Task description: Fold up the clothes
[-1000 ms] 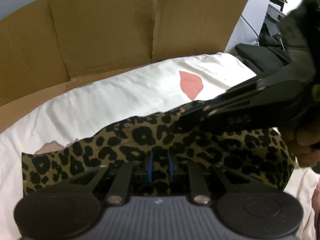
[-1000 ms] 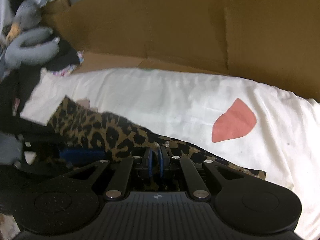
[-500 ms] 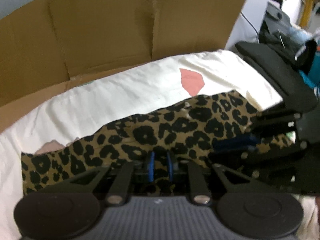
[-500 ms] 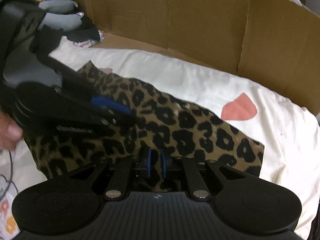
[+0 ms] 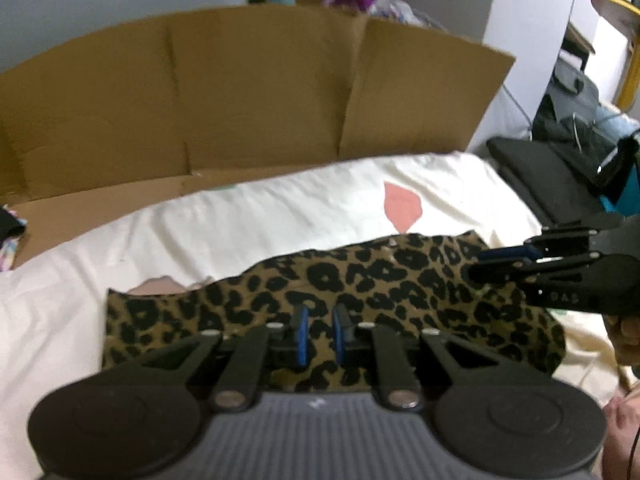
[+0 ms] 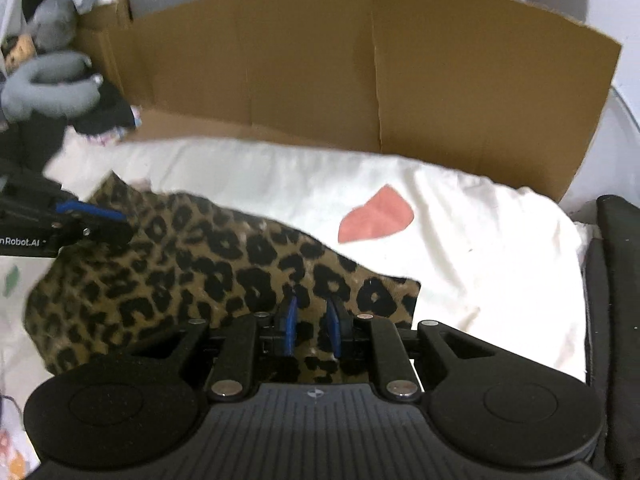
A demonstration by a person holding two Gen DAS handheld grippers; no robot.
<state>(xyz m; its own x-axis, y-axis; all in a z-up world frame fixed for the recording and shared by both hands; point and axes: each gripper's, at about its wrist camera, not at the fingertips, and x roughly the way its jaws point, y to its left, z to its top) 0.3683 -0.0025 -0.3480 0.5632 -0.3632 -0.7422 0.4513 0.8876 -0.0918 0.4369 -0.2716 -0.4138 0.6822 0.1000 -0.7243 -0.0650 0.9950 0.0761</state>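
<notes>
A leopard-print cloth [image 5: 400,292] lies folded on a cream sheet [image 5: 280,216] with pink patches. My left gripper [image 5: 321,334] sits at the cloth's near edge, its blue pads narrowly apart with fabric pinched between them. In the right wrist view the left gripper [image 6: 116,224] reaches over the cloth's [image 6: 192,272] far left corner. My right gripper [image 6: 312,326] is at the cloth's near right corner. Its jaws are opening, and the fabric between them is loose. Seen from the left wrist, the right gripper [image 5: 486,264] hovers over the cloth's right end, held by a hand [image 5: 628,332].
A brown cardboard wall [image 5: 240,100] stands behind the sheet. Grey plush and dark clothes [image 6: 52,80] are piled at the far left. A black padded seat [image 5: 552,176] and clutter lie to the right, past the sheet's edge.
My right gripper swung from across the cloth's middle out to its right end, and its jaws widened. My left gripper lifted and drew back, so more of the cardboard shows.
</notes>
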